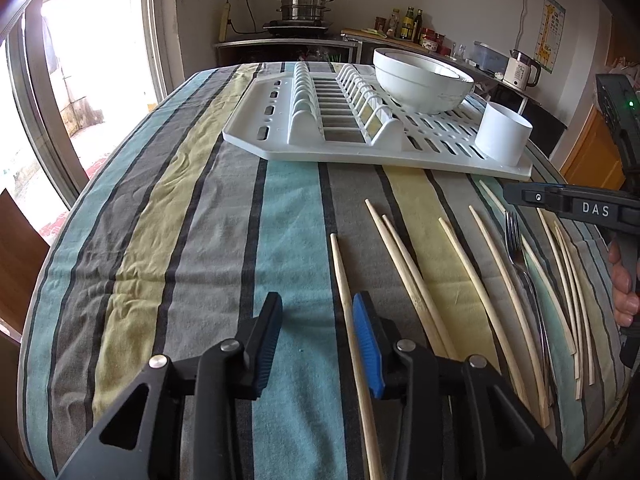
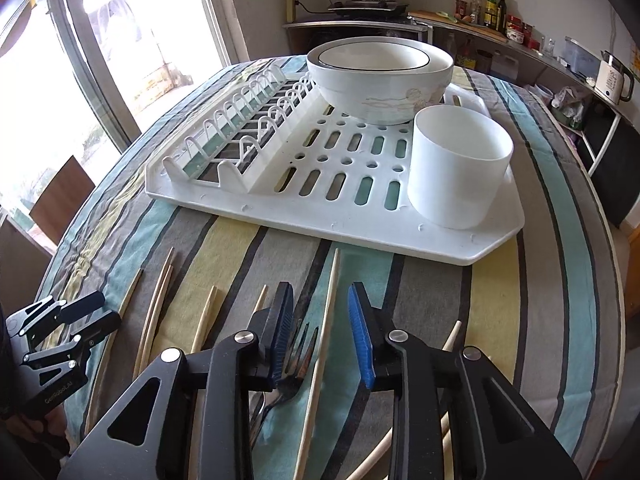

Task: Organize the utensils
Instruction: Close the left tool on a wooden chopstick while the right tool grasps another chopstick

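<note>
Both the left hand-held gripper (image 1: 318, 334) and right hand-held gripper (image 2: 320, 332) hung released; closing could snag the fork (image 2: 298, 354) alongside a chopstick (image 2: 326, 320).

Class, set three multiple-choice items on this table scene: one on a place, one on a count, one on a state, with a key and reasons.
1. Where does the white plastic cup stand?
A. on the striped cloth
B. on a near corner of the white slotted drying rack
C. inside a bowl

2. How many metal forks lie among the wooden chopsticks?
A. one
B. three
C. none

3. How is the right claw?
A. shut on a chopstick
B. shut on the fork
C. open, empty

Key: B, the cup sits on the rack's corner near the stacked white bowls; A, only one fork shows; C, its blue pads stand apart, gripping nothing.
</note>
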### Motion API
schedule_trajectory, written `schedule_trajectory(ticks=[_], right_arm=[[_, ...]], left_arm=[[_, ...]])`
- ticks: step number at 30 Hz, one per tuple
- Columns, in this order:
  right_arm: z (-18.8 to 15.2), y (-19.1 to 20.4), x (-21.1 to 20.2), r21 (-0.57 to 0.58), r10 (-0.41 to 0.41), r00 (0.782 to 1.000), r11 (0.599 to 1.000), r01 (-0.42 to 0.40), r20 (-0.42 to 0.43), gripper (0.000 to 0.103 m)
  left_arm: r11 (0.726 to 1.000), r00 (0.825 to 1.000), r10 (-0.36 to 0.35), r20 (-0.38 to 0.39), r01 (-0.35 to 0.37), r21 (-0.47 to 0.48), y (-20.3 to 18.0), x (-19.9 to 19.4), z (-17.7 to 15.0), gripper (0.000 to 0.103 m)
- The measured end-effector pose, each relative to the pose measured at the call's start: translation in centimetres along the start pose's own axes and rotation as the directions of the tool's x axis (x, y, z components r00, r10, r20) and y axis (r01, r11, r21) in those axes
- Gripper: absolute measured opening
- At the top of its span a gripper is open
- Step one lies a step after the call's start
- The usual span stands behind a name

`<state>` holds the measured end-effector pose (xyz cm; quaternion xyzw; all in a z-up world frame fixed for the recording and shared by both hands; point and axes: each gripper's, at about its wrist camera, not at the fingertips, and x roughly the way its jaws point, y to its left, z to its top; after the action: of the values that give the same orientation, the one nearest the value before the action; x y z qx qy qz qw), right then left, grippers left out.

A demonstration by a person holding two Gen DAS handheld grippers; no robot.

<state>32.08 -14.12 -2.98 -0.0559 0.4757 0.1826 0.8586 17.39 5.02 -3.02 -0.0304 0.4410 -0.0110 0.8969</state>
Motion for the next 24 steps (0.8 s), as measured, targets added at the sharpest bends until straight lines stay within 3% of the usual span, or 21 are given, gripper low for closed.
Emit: schedule_trajectory(ticks=[11, 15, 21, 24], right_arm=[[1.1, 0.1, 2.6, -0.024, -0.058, 0.995, 0.998, 0.056, -0.084, 0.014], [1.5, 0.2, 2.8, -0.034, -0.061, 0.994, 0.998, 0.058, -0.096, 0.006], [1.4, 0.2, 1.4, -0.027, -0.044, 0.997, 0.999, 0.042, -0.066, 0.006], [1.2, -0.1, 0.1, -0.016, -0.032, 0.999, 0.999, 0.031, -0.042, 0.006]], left_arm=[[0.998, 1.000, 0.022, -0.021, -0.021, 0.052, -0.9, 1.0, 1.2, 0.029], [0.997, 0.999, 0.017, -0.034, -0.015, 0.069, -1.2, 1.4, 1.7, 0.020], [0.997, 0.999, 0.009, -0.046, -0.006, 0.080, -1.4, 1.5, 2.0, 0.008], [0.997, 0.999, -0.002, -0.048, 0.005, 0.074, -1.3, 1.2, 2.1, 0.007]])
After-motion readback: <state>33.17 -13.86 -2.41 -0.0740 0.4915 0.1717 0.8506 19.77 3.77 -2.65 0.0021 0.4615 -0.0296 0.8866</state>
